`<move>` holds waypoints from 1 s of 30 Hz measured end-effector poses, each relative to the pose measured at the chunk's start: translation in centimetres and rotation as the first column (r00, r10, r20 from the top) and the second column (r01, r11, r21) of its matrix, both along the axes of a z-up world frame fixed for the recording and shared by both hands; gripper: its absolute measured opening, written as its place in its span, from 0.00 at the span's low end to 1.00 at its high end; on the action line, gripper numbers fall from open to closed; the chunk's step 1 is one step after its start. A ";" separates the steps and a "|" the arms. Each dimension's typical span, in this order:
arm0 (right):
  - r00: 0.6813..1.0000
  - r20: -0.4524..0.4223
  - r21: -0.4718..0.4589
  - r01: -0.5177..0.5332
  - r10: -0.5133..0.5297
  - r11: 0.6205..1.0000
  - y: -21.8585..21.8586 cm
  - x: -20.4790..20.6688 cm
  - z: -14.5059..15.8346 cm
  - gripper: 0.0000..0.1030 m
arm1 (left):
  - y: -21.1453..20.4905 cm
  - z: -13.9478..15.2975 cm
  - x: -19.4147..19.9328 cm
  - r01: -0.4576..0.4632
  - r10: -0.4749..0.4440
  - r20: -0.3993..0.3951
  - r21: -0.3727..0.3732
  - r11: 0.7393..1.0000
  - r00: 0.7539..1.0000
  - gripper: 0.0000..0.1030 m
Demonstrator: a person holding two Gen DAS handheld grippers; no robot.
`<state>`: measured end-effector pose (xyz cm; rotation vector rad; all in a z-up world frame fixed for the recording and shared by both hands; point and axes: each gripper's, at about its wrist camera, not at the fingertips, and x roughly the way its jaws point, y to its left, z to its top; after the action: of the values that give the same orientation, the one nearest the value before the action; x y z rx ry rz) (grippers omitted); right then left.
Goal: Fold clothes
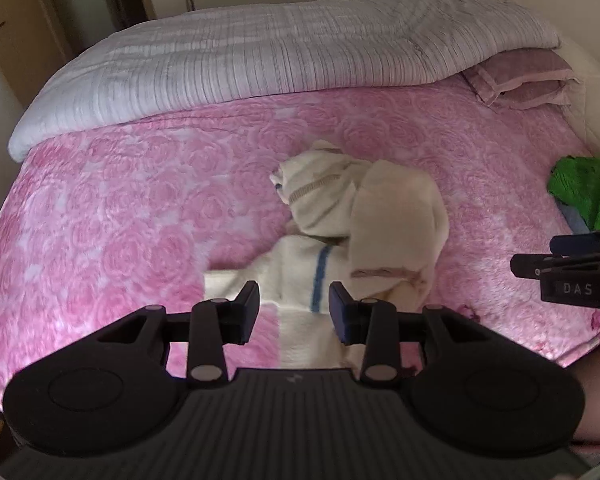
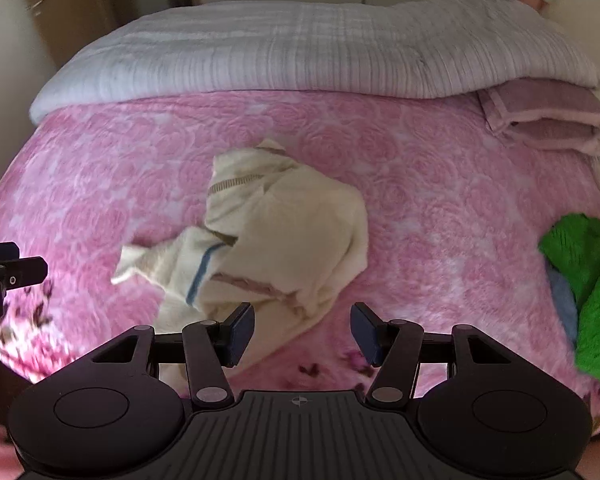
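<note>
Both our left gripper (image 1: 294,306) and right gripper (image 2: 302,330) have jaws apart, empty, above the crumpled cream fleece garment (image 2: 276,232); bunched layers may get pinched together.

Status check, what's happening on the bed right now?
Left gripper open, right gripper open, both empty. Cream garment crumpled on pink bedspread. Green clothes off right, clear.

bed: pink rose-pattern bedspread (image 1: 140,208) | grey quilt (image 1: 260,56) | wooden door (image 1: 16,20) | cream walls

Green cloth (image 2: 584,280) edge-cropped (right side)
</note>
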<state>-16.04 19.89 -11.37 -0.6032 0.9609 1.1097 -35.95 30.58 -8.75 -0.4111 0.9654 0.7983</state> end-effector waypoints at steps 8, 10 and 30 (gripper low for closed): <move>0.994 -0.017 -0.053 0.112 -0.113 0.992 2.9 -2.9 -2.3 0.55 | 5.1 -3.0 -2.2 0.089 -0.090 -0.004 -0.070 0.994 0.996 0.36; 0.990 -0.032 -0.066 0.133 -0.136 0.989 3.1 -3.5 -3.4 0.55 | 6.0 -4.4 -2.8 0.098 -0.099 -0.007 -0.103 0.990 0.995 0.36; 0.923 -0.233 -0.020 0.309 -0.305 0.951 8.9 -5.5 -20.1 0.56 | 10.6 -18.3 -5.6 0.020 -0.020 -0.001 -0.194 0.981 1.000 0.36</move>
<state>-21.49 28.84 -31.44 -0.2956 1.2026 0.9168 -41.55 41.23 -27.00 -0.5687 1.0524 0.6887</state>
